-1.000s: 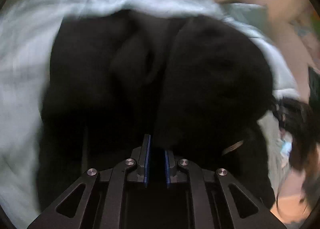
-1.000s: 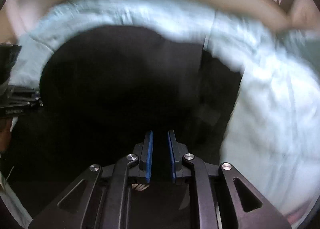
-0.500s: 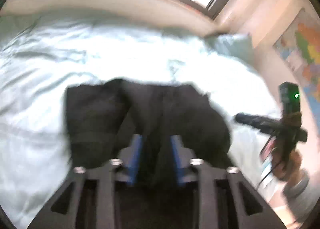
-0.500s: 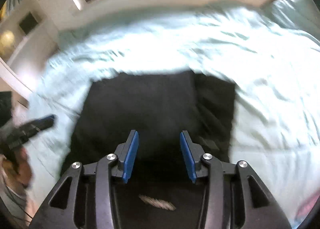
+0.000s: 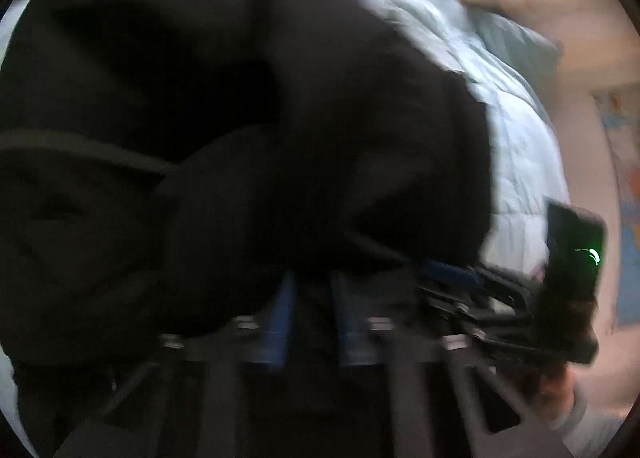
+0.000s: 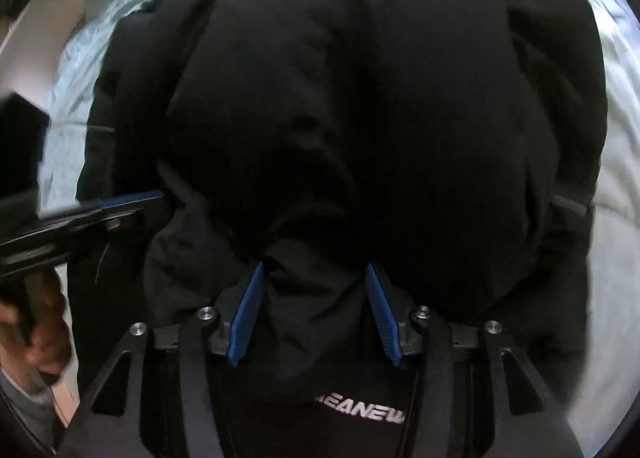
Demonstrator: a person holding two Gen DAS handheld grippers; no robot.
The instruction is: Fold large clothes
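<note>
A large black padded jacket (image 6: 360,117) lies folded on a pale blue bed cover (image 6: 616,69); it fills both views (image 5: 240,137). My right gripper (image 6: 314,310) is open, its blue pads either side of a bunched fold at the jacket's near edge, white lettering below it. My left gripper (image 5: 310,322) is blurred, its blue pads a narrow gap apart with dark cloth between them; whether it grips is unclear. The left gripper also shows in the right wrist view (image 6: 120,205) at the jacket's left edge, and the right gripper in the left wrist view (image 5: 460,278).
The bed cover (image 5: 516,145) spreads round the jacket. A wall with a coloured map (image 5: 628,217) stands to the right. The person's hand (image 6: 44,322) holds the left gripper's handle at lower left.
Both grippers have dropped from a raised view of the bed back down onto the jacket. The right jaws stay wide; the left pads look closer together than half a second ago.
</note>
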